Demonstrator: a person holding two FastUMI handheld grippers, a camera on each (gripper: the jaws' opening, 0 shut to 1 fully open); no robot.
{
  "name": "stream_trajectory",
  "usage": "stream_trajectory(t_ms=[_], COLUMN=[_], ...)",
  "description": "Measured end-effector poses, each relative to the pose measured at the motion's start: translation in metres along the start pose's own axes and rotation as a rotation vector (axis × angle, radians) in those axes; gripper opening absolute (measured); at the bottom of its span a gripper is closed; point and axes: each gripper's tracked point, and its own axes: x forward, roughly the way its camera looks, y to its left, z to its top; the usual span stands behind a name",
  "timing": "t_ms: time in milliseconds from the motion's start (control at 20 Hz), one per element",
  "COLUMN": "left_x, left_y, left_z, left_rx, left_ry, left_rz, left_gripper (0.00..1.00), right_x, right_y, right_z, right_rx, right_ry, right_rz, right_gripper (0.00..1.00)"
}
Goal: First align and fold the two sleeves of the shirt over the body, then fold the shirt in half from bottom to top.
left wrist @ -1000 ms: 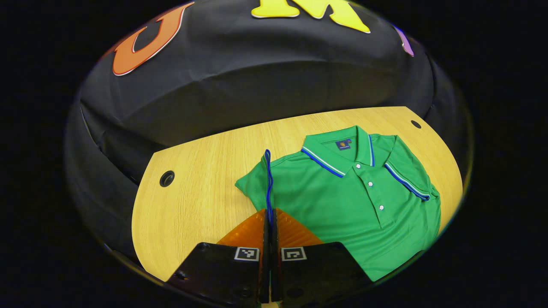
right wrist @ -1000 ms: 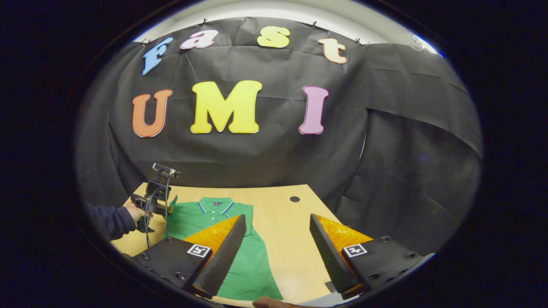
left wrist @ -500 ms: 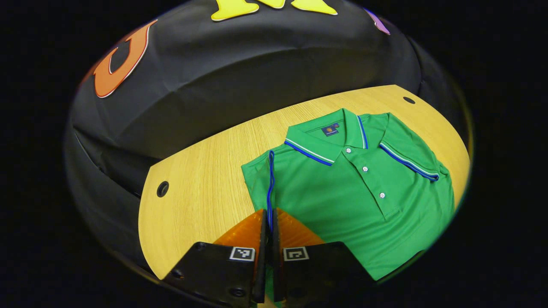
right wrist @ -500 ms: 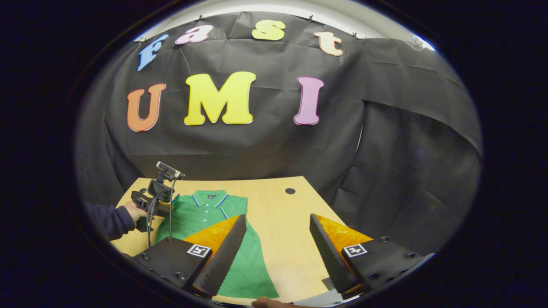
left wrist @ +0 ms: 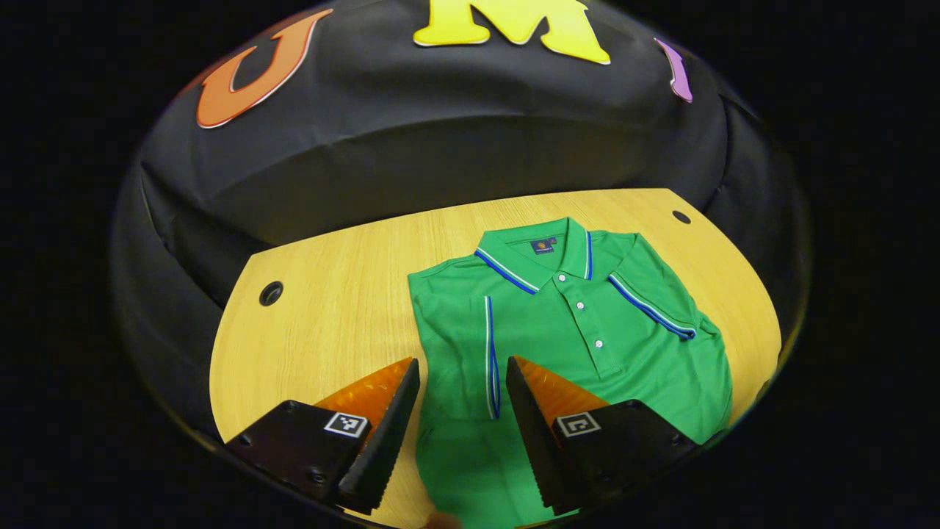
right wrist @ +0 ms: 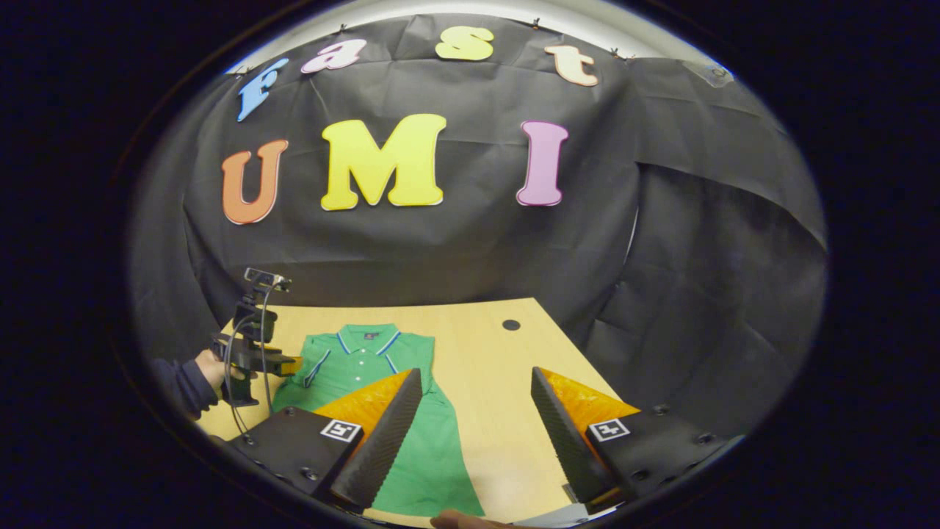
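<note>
We note the left gripper [left wrist: 455,400], fingers now spread, has released the sleeve [left wrist: 470,345] onto the shirt [left wrist: 587,330] at frame centre; sleeve folds done.

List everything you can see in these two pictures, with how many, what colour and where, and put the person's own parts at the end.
polo shirt: one, green with blue and white trim, flat on the table, both sleeves folded over the body
buttons: three, white, down the placket below the collar
table: one, light wood, under the shirt
table holes: two, dark, near the far corners
left tool: one, open, hanging over the shirt's folded sleeve; in the right gripper view it is at the left, held in a hand with a dark sleeve
right tool: one, open, over the table's near edge, right of the shirt
</note>
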Motion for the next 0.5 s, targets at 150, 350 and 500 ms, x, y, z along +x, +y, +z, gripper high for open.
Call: stream_trajectory(t_ms=[150, 350, 500], left_x=[-0.033, -0.069, -0.085], left_y=[0.012, 0.031, 0.042], left_z=[-0.006, -0.047, -0.093], left_rx=[-0.077, -0.150, -0.182], left_ry=[-0.030, 0.023, 0.097], left_rz=[0.018, 0.065, 0.091], left_gripper=[0.78, 0.78, 0.78], right_x=[0.021, 0.044, 0.055], right_y=[0.013, 0.028, 0.034], right_z=[-0.015, -0.066, -0.113], right_rx=[-0.025, -0.085, -0.109], right_ry=[0.040, 0.181, 0.291], right_rz=[0.051, 0.105, 0.131], right_gripper=[0.92, 0.96, 0.96])
